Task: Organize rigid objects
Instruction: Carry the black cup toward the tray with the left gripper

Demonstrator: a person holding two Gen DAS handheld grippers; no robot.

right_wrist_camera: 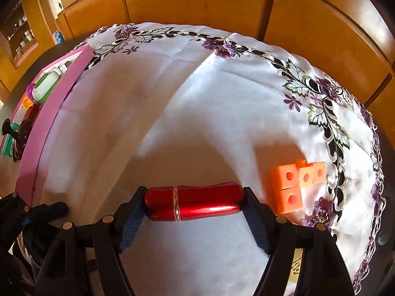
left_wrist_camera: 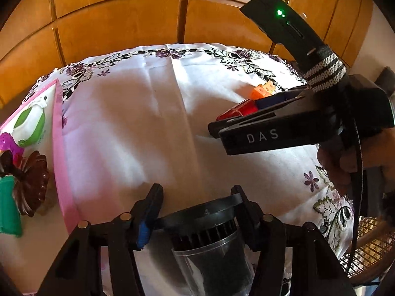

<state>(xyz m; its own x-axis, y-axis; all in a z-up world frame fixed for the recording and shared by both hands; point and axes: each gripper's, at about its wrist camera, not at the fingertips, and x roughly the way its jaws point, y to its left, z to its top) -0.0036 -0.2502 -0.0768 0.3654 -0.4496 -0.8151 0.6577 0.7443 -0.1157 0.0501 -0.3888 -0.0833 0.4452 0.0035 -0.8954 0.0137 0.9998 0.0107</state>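
Wooden panels (right_wrist_camera: 197, 2) stood behind the table, which was covered by a white cloth (right_wrist_camera: 187, 103) with purple flowers and dark leaves stitched round its edge. Your right gripper (right_wrist_camera: 195, 202) pointed down at the cloth with a red tube (right_wrist_camera: 195, 203) lying crosswise between its fingers; each blue pad (right_wrist_camera: 129, 224) met one end of the tube, so you had it clamped end to end. A thin gold band ringed the tube near its left end. Just right of that gripper lay a cluster of orange cubes (right_wrist_camera: 293, 182), each face marked with a darker round dot, resting on the cloth near the embroidered border.

Your left gripper (left_wrist_camera: 197, 212) was closed on a black ribbed cap (left_wrist_camera: 205, 229) that sat on a clear cylinder (left_wrist_camera: 214, 266), the pads pressing its rim from both sides. From the left wrist view your right gripper's side showed the white letters "DAS" (left_wrist_camera: 263, 137), and a green light (left_wrist_camera: 279, 12) glowed on the black device strapped above it. Your hand (left_wrist_camera: 345, 162) gripped its handle at the right edge.

At the far left a pink tray (left_wrist_camera: 61, 162) held a green and white item (left_wrist_camera: 30, 123), a brown carved flower shape (left_wrist_camera: 32, 182), a purple piece (left_wrist_camera: 8, 144) and a teal block (left_wrist_camera: 8, 207). No writing could be read on any of these
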